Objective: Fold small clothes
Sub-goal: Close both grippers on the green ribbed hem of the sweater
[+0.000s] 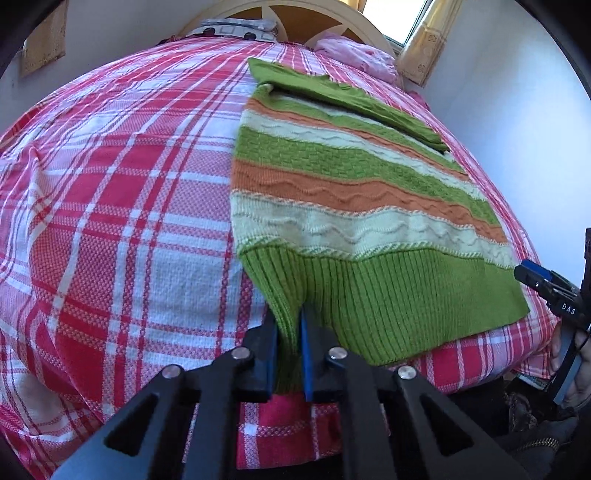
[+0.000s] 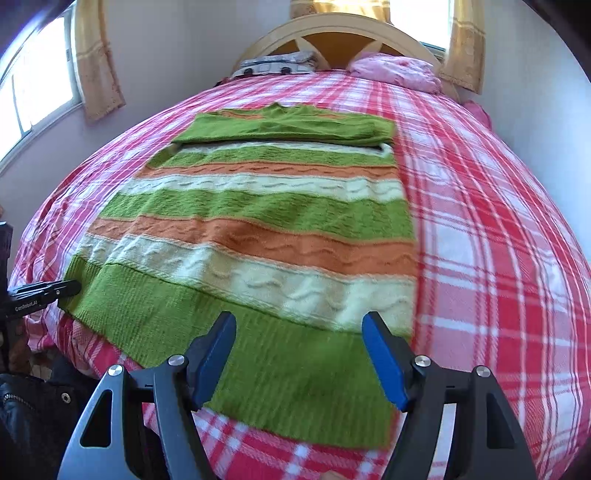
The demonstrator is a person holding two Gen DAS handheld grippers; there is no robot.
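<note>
A green, orange and cream striped knit sweater lies flat on the bed, its green sleeves folded across the chest at the far end. My left gripper is shut on the near left corner of the ribbed green hem, and the fabric bunches up between the blue pads. In the right wrist view the sweater spreads out ahead, and my right gripper hangs open just over the near right part of the hem, with nothing pinched. The left gripper shows at the sweater's left corner. The right gripper appears at the left wrist view's right edge.
A red and white plaid cover spreads over the bed. A pink pillow and a folded patterned cloth lie by the wooden headboard. Walls and curtained windows stand close on both sides. The bed's near edge runs just below the hem.
</note>
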